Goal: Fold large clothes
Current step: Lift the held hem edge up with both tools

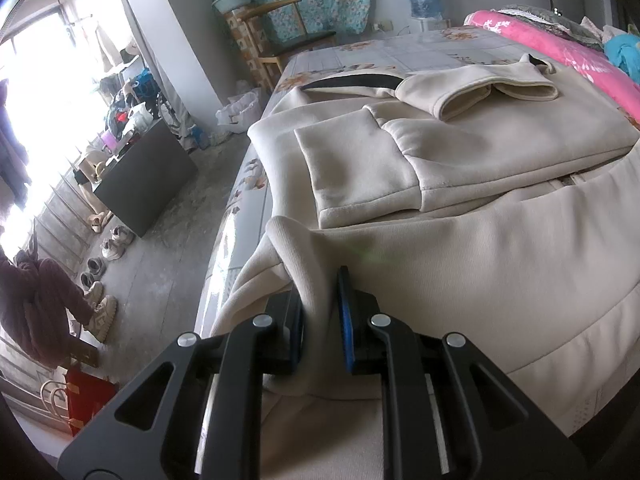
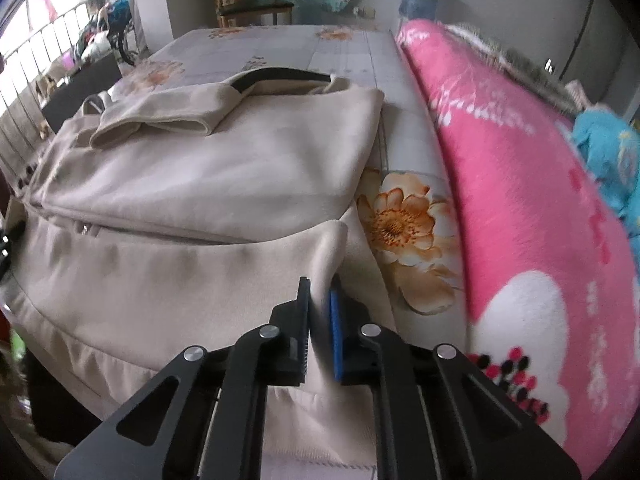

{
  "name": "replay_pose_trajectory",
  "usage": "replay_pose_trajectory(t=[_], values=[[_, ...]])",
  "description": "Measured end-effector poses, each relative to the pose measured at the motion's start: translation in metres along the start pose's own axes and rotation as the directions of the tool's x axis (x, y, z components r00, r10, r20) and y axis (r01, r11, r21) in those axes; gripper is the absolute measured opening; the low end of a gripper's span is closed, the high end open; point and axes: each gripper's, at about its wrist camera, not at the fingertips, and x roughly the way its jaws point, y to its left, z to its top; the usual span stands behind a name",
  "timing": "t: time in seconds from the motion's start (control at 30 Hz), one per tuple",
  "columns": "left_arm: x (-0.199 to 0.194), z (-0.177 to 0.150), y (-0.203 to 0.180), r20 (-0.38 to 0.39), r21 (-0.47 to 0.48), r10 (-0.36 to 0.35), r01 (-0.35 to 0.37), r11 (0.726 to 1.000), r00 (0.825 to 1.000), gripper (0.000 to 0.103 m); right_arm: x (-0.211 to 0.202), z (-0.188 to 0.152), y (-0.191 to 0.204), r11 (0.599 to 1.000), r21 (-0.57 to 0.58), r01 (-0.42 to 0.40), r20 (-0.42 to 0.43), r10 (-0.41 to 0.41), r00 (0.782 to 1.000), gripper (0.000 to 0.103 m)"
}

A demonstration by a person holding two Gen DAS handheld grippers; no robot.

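Observation:
A large cream hoodie [image 1: 460, 152] lies partly folded on the bed, sleeves laid across its body and a dark-lined hood at the far end. My left gripper [image 1: 320, 280] is shut on a bunched fold of the hoodie's near left edge, by the bed's side. In the right wrist view the same hoodie [image 2: 208, 176] fills the middle. My right gripper [image 2: 320, 286] is shut on a raised pinch of the near right corner. The cloth stands up between both pairs of pads.
A floral bedsheet [image 2: 400, 224] covers the bed. A pink blanket [image 2: 520, 208] is heaped along the right side. On the left are the floor with several shoes [image 1: 108, 248], a dark cabinet [image 1: 152, 176] and a wooden chair [image 1: 280, 36] past the bed's end.

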Motion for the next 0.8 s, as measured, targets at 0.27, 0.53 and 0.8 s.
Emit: replay_pose_trajectory(t=[0.27, 0.53, 0.8], values=[[0.0, 0.0, 0.0, -0.001, -0.001, -0.003, 0.003, 1.0, 1.0, 0.015, 0.002, -0.001, 0.019, 0.987, -0.094, 0.128, 0.019, -0.127, 0.992, 0.009], [0.0, 0.0, 0.001, -0.001, -0.002, -0.003, 0.003, 1.0, 1.0, 0.015, 0.004, 0.0, 0.021, 0.983, -0.106, 0.15, 0.017, -0.149, 0.989, 0.009], [-0.001, -0.001, 0.0, -0.004, -0.004, -0.004, 0.004, 1.0, 1.0, 0.015, 0.006, -0.001, 0.022, 0.981, -0.111, 0.157, 0.017, -0.156, 0.988, 0.009]])
